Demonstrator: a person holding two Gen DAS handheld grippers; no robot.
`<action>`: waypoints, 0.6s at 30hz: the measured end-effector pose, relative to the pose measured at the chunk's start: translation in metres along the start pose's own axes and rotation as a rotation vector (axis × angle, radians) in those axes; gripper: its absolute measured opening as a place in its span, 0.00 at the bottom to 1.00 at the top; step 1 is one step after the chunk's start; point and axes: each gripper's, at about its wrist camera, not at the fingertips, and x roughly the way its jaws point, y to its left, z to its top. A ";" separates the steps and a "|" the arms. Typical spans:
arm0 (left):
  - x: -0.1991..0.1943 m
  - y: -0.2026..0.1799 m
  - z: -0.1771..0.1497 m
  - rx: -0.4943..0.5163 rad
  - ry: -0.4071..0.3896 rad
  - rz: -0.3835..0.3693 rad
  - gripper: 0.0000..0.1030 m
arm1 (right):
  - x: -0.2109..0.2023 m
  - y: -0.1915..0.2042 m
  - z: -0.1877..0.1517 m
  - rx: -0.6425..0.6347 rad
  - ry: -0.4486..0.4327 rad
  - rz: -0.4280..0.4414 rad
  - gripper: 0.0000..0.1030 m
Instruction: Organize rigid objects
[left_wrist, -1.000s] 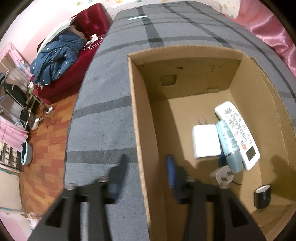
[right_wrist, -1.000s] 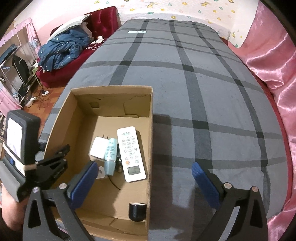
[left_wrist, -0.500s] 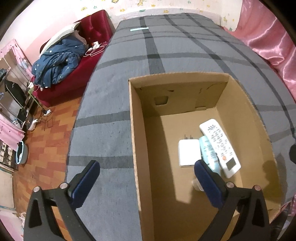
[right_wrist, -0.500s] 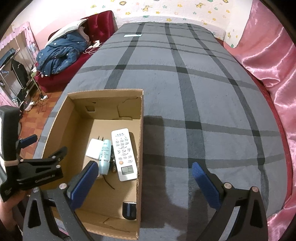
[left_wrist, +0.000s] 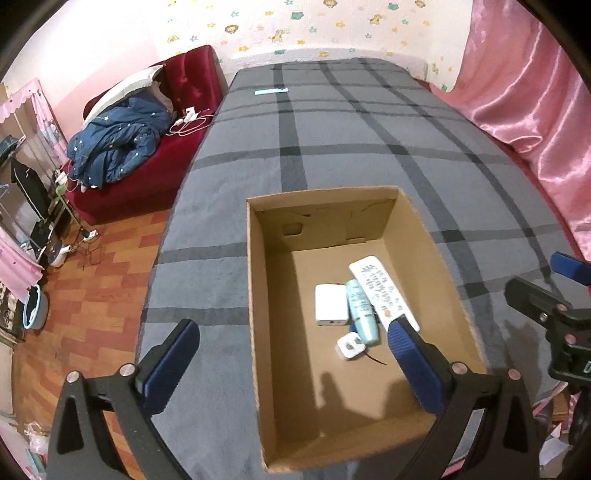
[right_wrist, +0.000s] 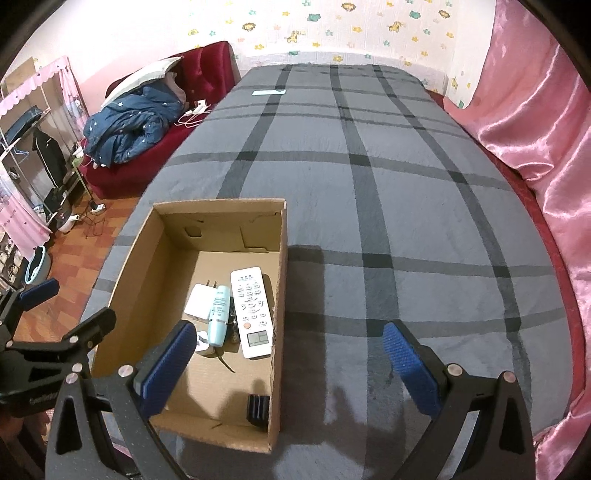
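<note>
From my left wrist camera, I hold the left gripper (left_wrist: 291, 350) with its blue-padded jaws spread wide and nothing between them, poised above the near left wall of an open cardboard box (left_wrist: 255, 295) that sits on a grey plaid bed (left_wrist: 332, 129). On the box floor lie a white remote control (left_wrist: 376, 288), a pale blue tube (left_wrist: 362, 310) just beside it, a white charger block (left_wrist: 330, 304) touching the tube's other side, and a small white plug adapter (left_wrist: 351, 345) nearer me with a dark cord trailing off. My right gripper's black frame shows at the far right edge. A red sofa (left_wrist: 155, 173) bearing a blue quilted jacket (left_wrist: 118, 147) stands left of the bed; a pink satin curtain (left_wrist: 524, 92) hangs on the right.

From my right wrist camera, the right gripper (right_wrist: 290, 358) is likewise wide apart and empty, one pad over the box interior, the other over bare blanket. The same items cluster mid-box: remote control (right_wrist: 253, 310) along the right wall, tube (right_wrist: 219, 314), charger block (right_wrist: 197, 302). A small black object (right_wrist: 258, 406) stands in the near right corner. The left gripper's frame enters at lower left.
</note>
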 end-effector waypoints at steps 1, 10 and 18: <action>-0.004 -0.002 -0.002 -0.001 0.001 0.000 1.00 | -0.004 -0.001 -0.001 -0.001 -0.005 -0.001 1.00; -0.030 -0.020 -0.022 0.003 -0.024 0.003 1.00 | -0.036 -0.005 -0.012 0.008 -0.041 0.016 1.00; -0.050 -0.026 -0.040 -0.033 -0.030 0.029 1.00 | -0.061 -0.006 -0.032 0.012 -0.078 0.003 1.00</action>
